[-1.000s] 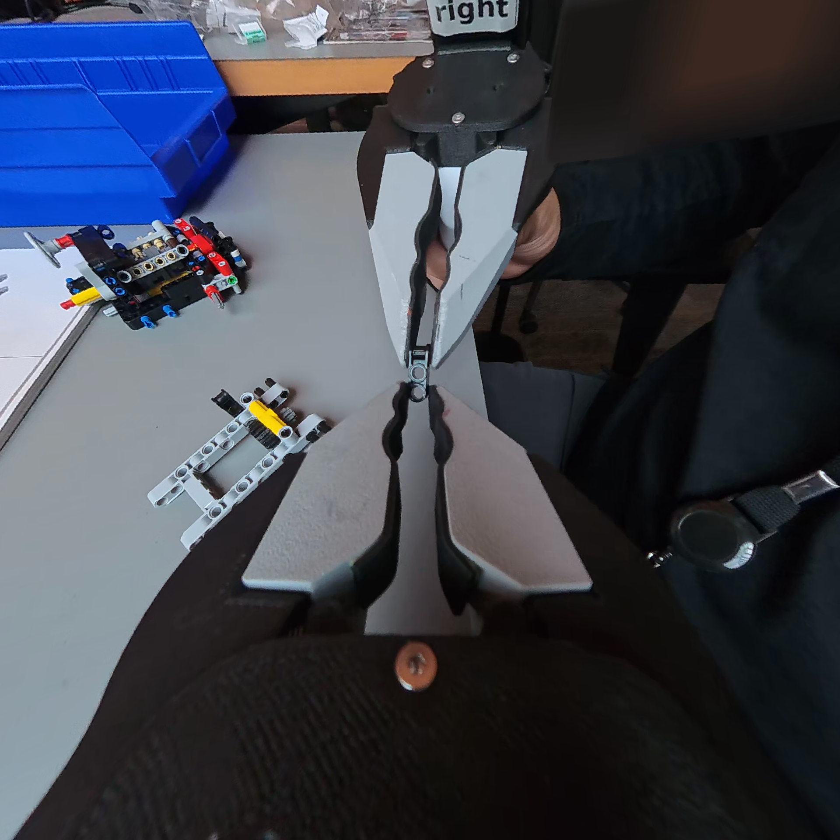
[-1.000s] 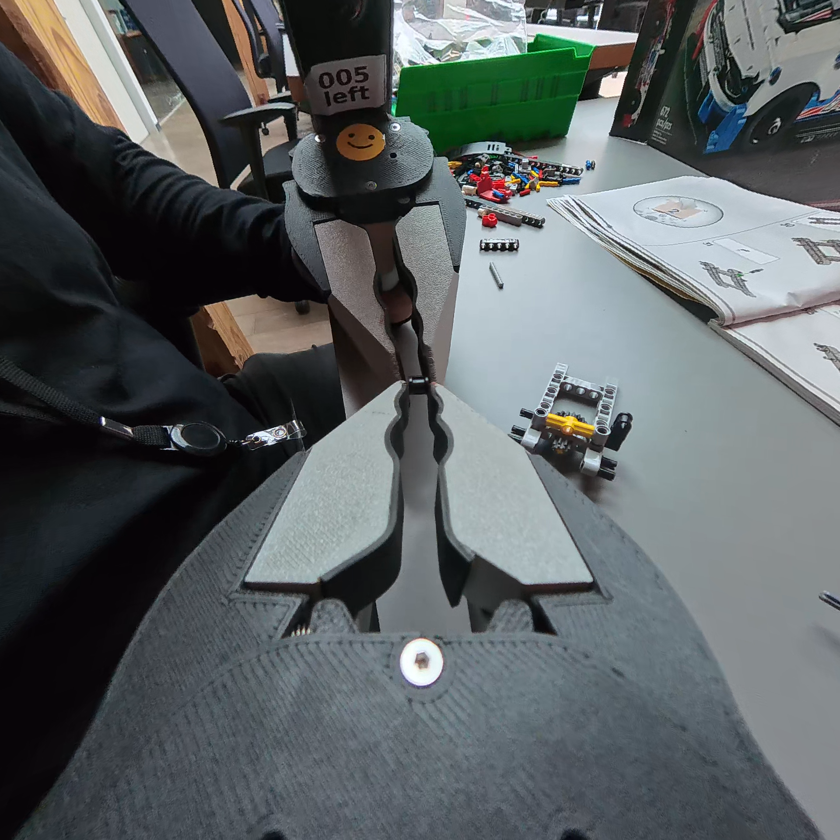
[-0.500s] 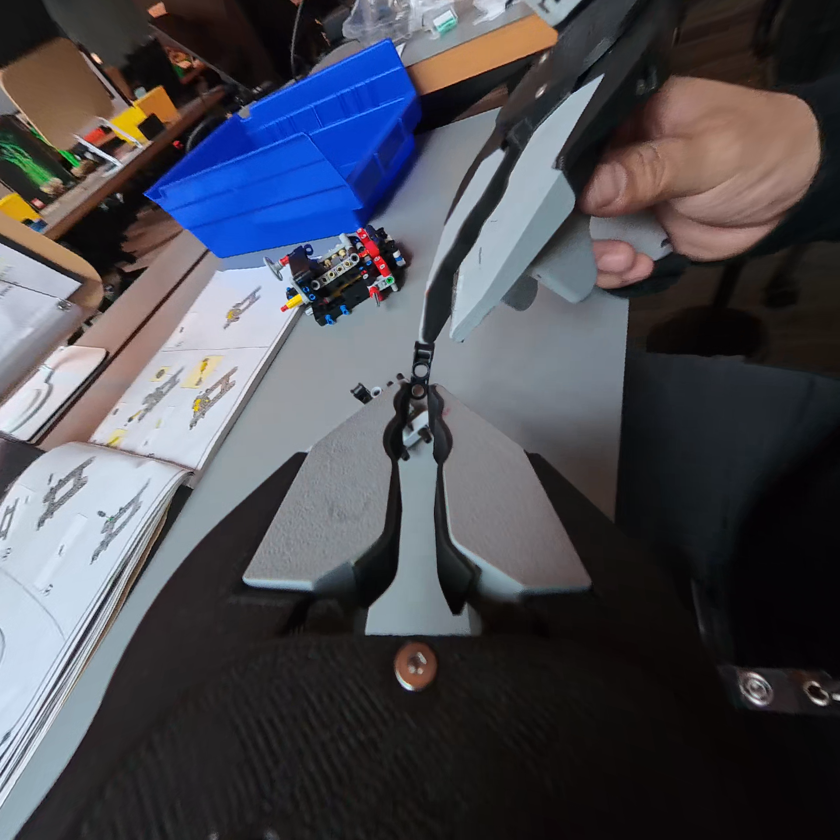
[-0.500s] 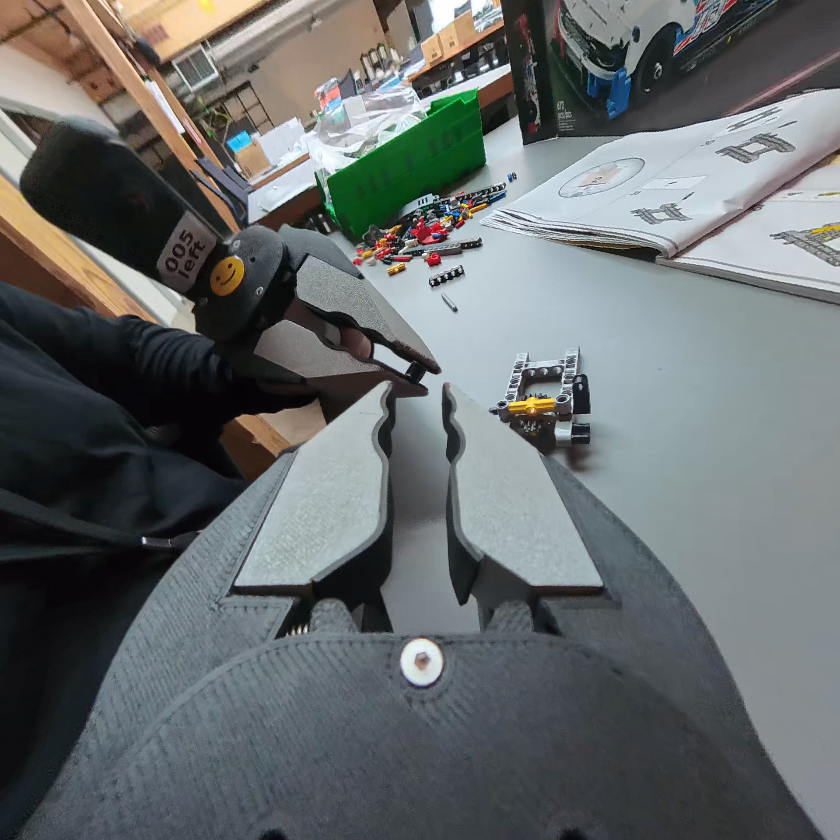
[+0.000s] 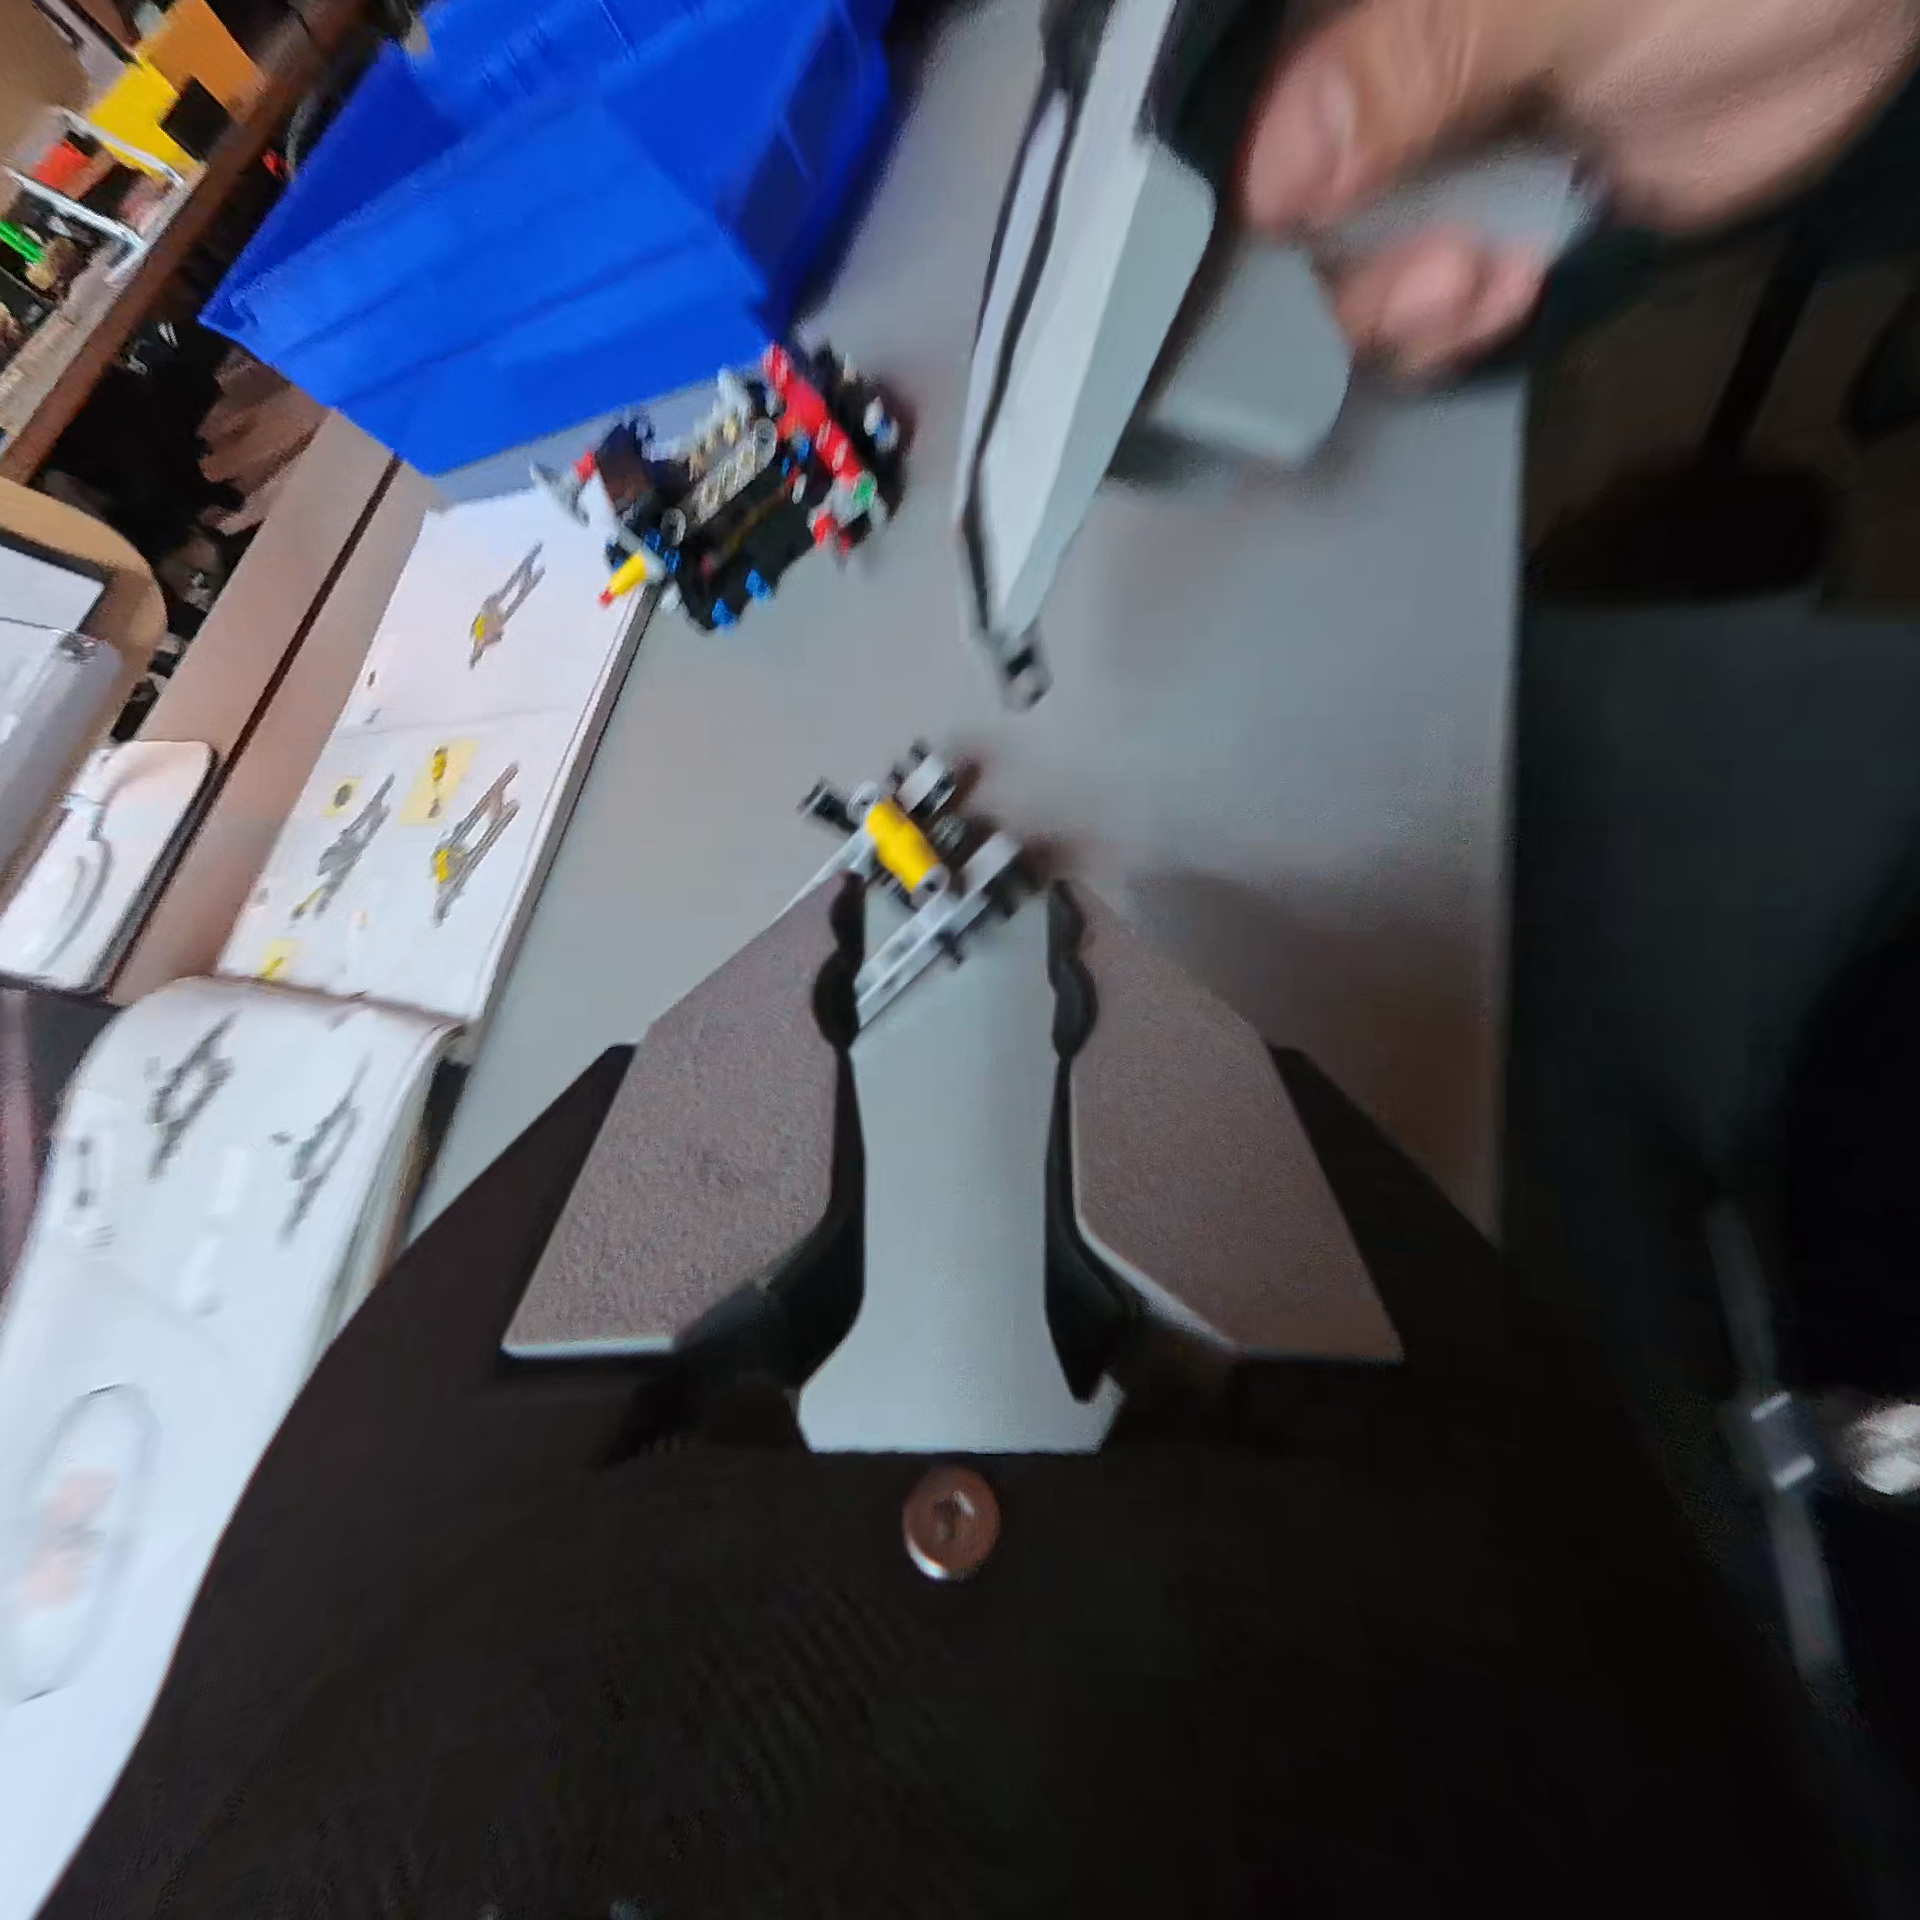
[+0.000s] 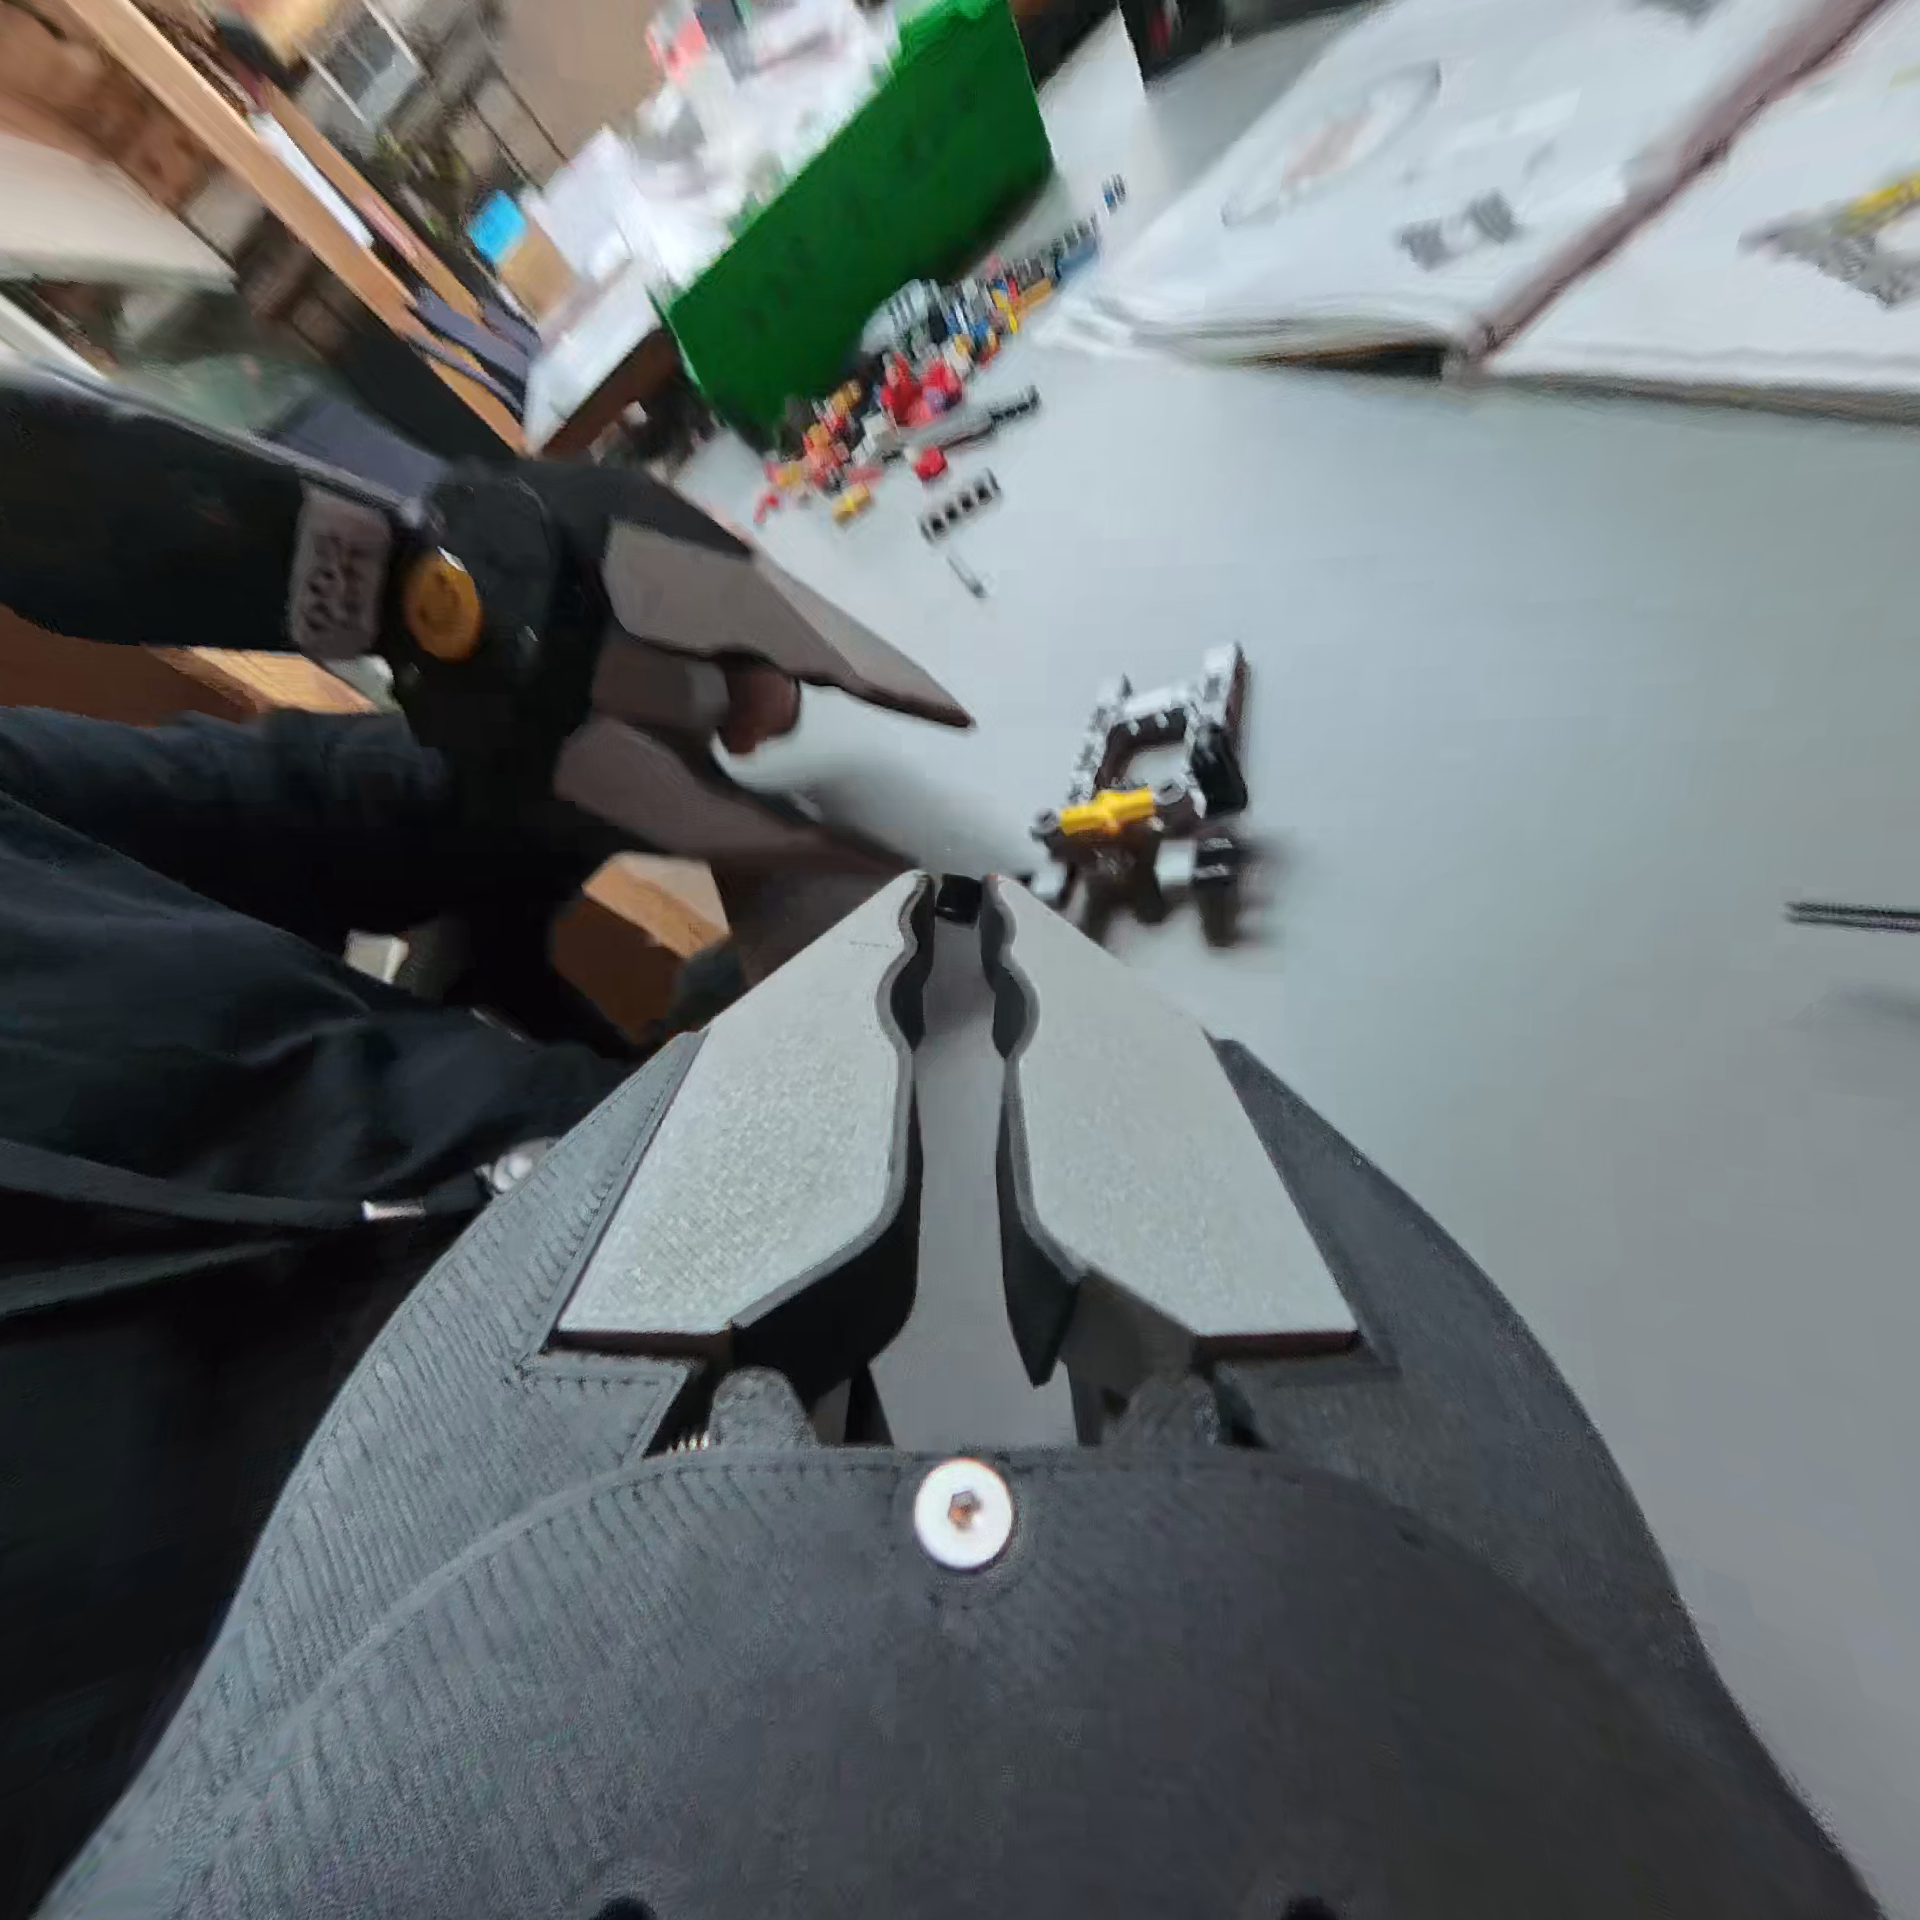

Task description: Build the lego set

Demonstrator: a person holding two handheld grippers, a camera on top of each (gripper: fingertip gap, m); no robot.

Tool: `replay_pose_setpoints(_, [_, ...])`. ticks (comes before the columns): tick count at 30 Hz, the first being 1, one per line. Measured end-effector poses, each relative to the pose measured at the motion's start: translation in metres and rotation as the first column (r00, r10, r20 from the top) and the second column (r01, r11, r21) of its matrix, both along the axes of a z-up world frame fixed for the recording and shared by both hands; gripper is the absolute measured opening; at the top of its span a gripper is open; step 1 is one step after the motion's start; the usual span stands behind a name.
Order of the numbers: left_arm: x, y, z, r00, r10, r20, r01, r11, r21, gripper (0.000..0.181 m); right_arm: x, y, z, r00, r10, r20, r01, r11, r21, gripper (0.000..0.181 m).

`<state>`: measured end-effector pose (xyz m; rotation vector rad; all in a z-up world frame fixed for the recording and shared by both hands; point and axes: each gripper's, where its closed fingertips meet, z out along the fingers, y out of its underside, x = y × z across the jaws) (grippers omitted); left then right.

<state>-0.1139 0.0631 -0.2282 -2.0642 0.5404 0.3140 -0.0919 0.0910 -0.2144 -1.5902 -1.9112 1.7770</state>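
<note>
Well short of finished: right gripper (image 6: 956, 899) clamped on a small black connector (image 6: 957, 897), left gripper (image 5: 951, 920) spread and empty just above the grey frame (image 5: 914, 883) on the surface (image 5: 1247, 727), larger black block (image 5: 748, 499) apart, loose pieces (image 6: 914, 384) still unused.

Motion blur leaves no writing readable; the label (image 6: 335, 582) on the far left hand-held gripper (image 6: 935, 790) perhaps bears characters.

Grey table (image 6: 1507, 644): lego frame (image 6: 1153, 790), loose pieces (image 6: 914, 395), booklets (image 6: 1558, 208), bins (image 5: 520, 229).
</note>
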Motion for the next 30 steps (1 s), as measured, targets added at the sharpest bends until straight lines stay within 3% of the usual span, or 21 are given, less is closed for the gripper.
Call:
replay_pose_setpoints(3, [-0.015, -0.014, -0.026, 0.988, -0.149, -0.048, 0.134, 0.962, -0.240, 0.031, 0.004, 0.007, -0.027, 0.986, 0.077, 0.149, -0.090, 0.993, 0.079, 0.005])
replay_pose_setpoints(7, [-0.037, 0.000, -0.030, 0.946, -0.244, -0.214, 0.167, 0.932, -0.322, 0.038, 0.004, 0.003, -0.042, 0.966, 0.157, 0.206, -0.187, 0.973, 0.137, 0.005])
replay_pose_setpoints(9, [-0.038, 0.006, -0.030, 0.927, -0.296, -0.232, 0.203, 0.913, -0.355, 0.042, 0.004, 0.004, -0.043, 0.959, 0.185, 0.213, -0.221, 0.962, 0.162, 0.005])
replay_pose_setpoints(13, [-0.036, 0.012, -0.039, 0.901, -0.379, -0.213, 0.262, 0.863, -0.431, 0.008, 0.004, 0.013, -0.052, 0.945, 0.221, 0.242, -0.285, 0.918, 0.277, 0.005])
replay_pose_setpoints(14, [-0.038, 0.014, -0.039, 0.902, -0.375, -0.215, 0.252, 0.860, -0.443, 0.008, 0.002, 0.014, -0.051, 0.947, 0.220, 0.235, -0.286, 0.911, 0.296, 0.005])
replay_pose_setpoints(22, [-0.033, -0.006, -0.030, 0.955, -0.294, -0.024, 0.218, 0.758, -0.615, 0.008, -0.001, 0.027, -0.031, 0.978, 0.195, 0.072, -0.205, 0.841, 0.500, 0.018])
replay_pose_setpoints(27, [-0.016, -0.018, -0.009, 0.952, -0.248, 0.177, 0.302, 0.679, -0.669, 0.007, -0.008, 0.000, -0.002, 0.958, 0.248, -0.146, -0.109, 0.783, 0.613, 0.037])
replay_pose_setpoints(30, [-0.008, -0.026, 0.000, 0.927, -0.187, 0.325, 0.367, 0.633, -0.682, 0.007, -0.014, -0.024, 0.004, 0.918, 0.311, -0.247, -0.040, 0.689, 0.723, 0.043])
